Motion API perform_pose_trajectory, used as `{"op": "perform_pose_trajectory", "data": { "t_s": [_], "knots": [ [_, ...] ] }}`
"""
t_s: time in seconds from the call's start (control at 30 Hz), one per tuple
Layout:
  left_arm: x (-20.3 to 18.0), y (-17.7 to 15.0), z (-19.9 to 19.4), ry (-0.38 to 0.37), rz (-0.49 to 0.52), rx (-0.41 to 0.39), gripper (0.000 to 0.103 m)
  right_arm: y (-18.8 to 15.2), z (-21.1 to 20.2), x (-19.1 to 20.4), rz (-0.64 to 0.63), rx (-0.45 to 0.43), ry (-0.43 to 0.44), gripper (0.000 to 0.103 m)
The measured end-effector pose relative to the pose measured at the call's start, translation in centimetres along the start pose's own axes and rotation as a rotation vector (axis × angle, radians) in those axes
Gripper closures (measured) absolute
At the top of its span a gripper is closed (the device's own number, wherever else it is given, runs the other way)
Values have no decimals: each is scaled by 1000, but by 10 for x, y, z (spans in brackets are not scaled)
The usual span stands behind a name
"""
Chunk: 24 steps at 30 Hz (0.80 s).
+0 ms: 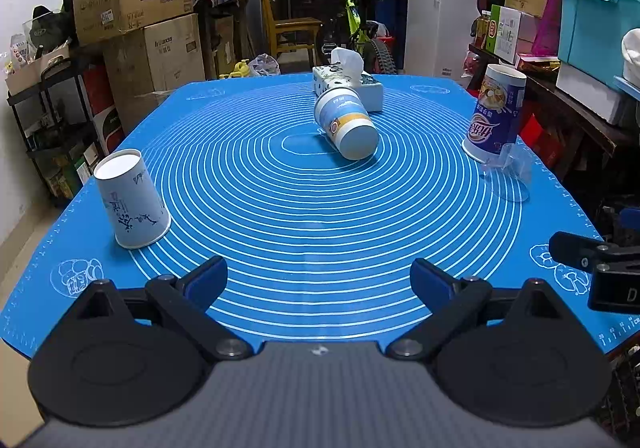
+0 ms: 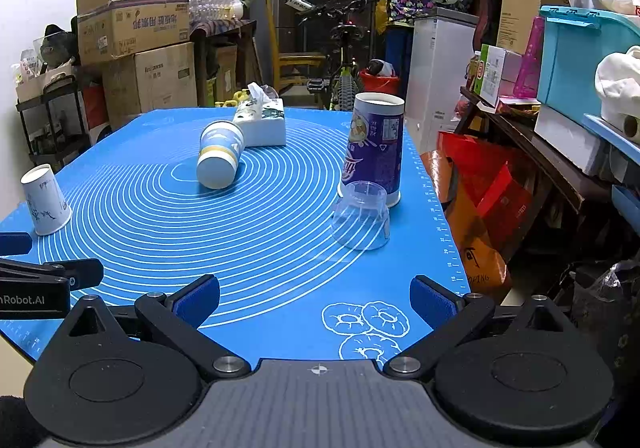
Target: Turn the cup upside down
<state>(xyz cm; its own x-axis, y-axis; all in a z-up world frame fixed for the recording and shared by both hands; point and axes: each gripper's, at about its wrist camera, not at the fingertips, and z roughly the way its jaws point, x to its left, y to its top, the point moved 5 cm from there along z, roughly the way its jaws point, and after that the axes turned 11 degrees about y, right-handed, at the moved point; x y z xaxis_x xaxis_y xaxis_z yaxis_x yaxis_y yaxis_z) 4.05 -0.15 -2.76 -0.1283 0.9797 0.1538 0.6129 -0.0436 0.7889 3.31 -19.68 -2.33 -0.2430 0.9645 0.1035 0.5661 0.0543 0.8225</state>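
Observation:
A blue and white paper cup (image 1: 346, 122) (image 2: 220, 159) lies on its side near the middle of the blue mat (image 1: 320, 232) (image 2: 248, 248), its closed base toward me. A white paper cup (image 1: 132, 198) (image 2: 45, 199) stands upside down at the left. A tall purple cup (image 1: 495, 112) (image 2: 374, 147) stands upside down at the right, with a clear plastic cup (image 1: 510, 171) (image 2: 362, 215) upside down in front of it. My left gripper (image 1: 319, 282) is open and empty over the mat's near edge. My right gripper (image 2: 315, 298) is open and empty too.
A white tissue box (image 1: 347, 81) (image 2: 262, 121) sits just behind the lying cup. Cardboard boxes (image 1: 132, 3), a bicycle (image 1: 352, 27) and shelves with bins (image 1: 592, 31) surround the table. A red bag (image 2: 480, 207) stands beside the mat's right edge.

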Motion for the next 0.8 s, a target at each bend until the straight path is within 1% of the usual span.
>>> {"op": "perform_pose_trajectory", "data": {
  "t_s": [0.27,0.8],
  "knots": [
    [0,0,2,-12,-4,7,6,0,0,0,0,2,0,2],
    [-1,0,0,1,10,-7,6,-2,3,-3,-4,2,-3,2]
  ]
}}
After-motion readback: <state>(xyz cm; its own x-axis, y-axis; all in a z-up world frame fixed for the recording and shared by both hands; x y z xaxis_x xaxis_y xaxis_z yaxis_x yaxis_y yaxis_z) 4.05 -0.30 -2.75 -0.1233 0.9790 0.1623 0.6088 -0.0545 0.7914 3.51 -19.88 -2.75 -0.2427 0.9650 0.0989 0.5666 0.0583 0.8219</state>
